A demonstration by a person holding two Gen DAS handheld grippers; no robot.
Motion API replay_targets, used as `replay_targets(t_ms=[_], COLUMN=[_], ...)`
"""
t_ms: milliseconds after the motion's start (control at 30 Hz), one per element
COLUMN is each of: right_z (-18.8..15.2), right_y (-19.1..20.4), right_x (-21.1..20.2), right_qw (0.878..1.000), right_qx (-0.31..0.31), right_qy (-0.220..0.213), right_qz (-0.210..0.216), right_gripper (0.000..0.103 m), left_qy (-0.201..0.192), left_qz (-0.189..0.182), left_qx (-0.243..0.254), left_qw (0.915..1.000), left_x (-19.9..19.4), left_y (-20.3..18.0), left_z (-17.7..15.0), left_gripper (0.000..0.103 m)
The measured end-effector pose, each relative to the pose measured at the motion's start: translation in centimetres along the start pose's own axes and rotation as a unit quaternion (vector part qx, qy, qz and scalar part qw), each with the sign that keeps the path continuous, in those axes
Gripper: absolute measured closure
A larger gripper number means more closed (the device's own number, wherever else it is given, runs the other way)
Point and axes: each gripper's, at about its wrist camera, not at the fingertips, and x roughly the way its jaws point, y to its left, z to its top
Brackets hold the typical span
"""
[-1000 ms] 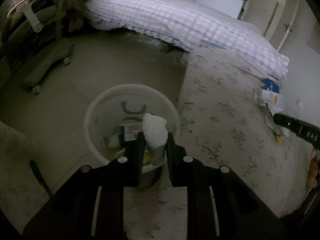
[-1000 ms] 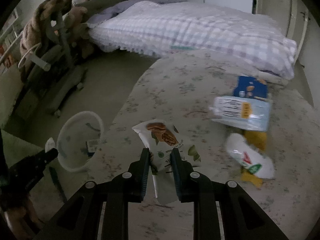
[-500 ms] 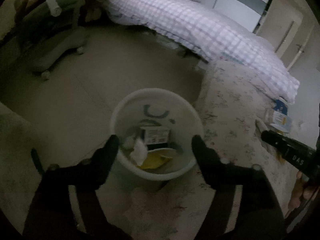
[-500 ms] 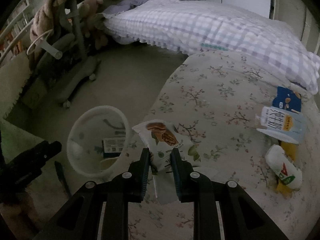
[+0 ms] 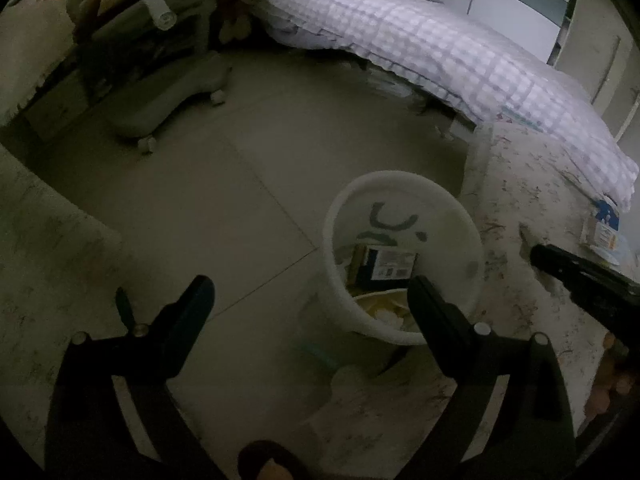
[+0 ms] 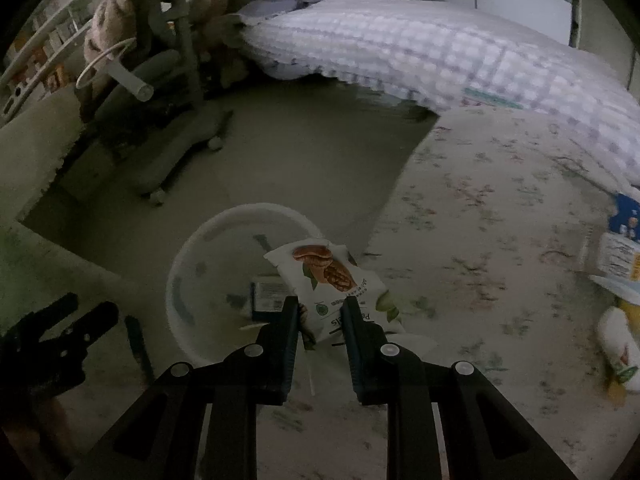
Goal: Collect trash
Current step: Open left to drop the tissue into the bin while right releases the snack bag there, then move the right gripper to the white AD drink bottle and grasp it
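A white round bin (image 5: 404, 200) stands on the floor beside a floral mat; it also shows in the right wrist view (image 6: 188, 264). It holds a dark box (image 5: 384, 264) and other scraps. My left gripper (image 5: 310, 292) is open and empty, just left of the bin. My right gripper (image 6: 320, 306) is shut on a white nut snack bag (image 6: 324, 276) and holds it over the bin's right rim. Its fingers (image 5: 560, 260) show in the left wrist view. More wrappers lie at the mat's right: a blue pack (image 6: 626, 212), a white-and-yellow pack (image 6: 618, 254) and a white pouch (image 6: 618, 344).
A bed with a checked cover (image 6: 440, 52) lies at the back. A grey wheeled chair base (image 5: 160, 104) and stuffed toys (image 6: 120, 28) stand at the left. The floral mat (image 6: 480, 208) covers the floor to the right. A dark pen-like thing (image 6: 138, 344) lies by the bin.
My left gripper opened and dropped the white crumpled wad into the bin, then drew back to the left. My right gripper carried the snack bag leftward over the bin.
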Motion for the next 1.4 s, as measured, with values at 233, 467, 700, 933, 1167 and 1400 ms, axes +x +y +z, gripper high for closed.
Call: replay_targets(t_ms=[233,467,700,933,1167,1400], right_z=[0.1,0.1,-0.4,-1.1,-2.2,-3.8], right_y=[2.2,1.9,0.1,-4.3,-9.9,-15.6], right_x=[1.3,-0.1,-2.0,-5.0,-8.4,-10.4], right_qw=[1.0,0.999,1.0,0.999,0.996,0.991], right_qx=[-0.019,-0.003,0.01,0.032,0.059,0.077], right_qy=[-0.001,-0.016,-0.014,-0.018,-0.026,-0.02], right_qz=[0.02,0.031,0.005,-0.032,-0.067,-0.105], right_gripper=[0.077,0.034,0.034,0.033,0.032,0.031], left_qy=[-0.005,-0.014,-0.016,-0.017,-0.015,-0.009], left_qz=[0.027,0.024,0.015,-0.008,-0.028,-0.04], left_qx=[0.002,0.001,0.014,0.021,0.041,0.068], left_qw=[0.9996,0.9996,0.9997,0.9996,0.9987,0.9968], left_x=[-0.6,-1.5,-2.1,-2.6,-3.0,-3.1], left_y=[0.9,1.0,-0.3,-2.6,-6.3,-9.8], left_z=[-0.1,-0.1,-0.2,0.0,0.0,-0.2], left_gripper=[0.003,0.001,0.001,0.001,0.001,0.001])
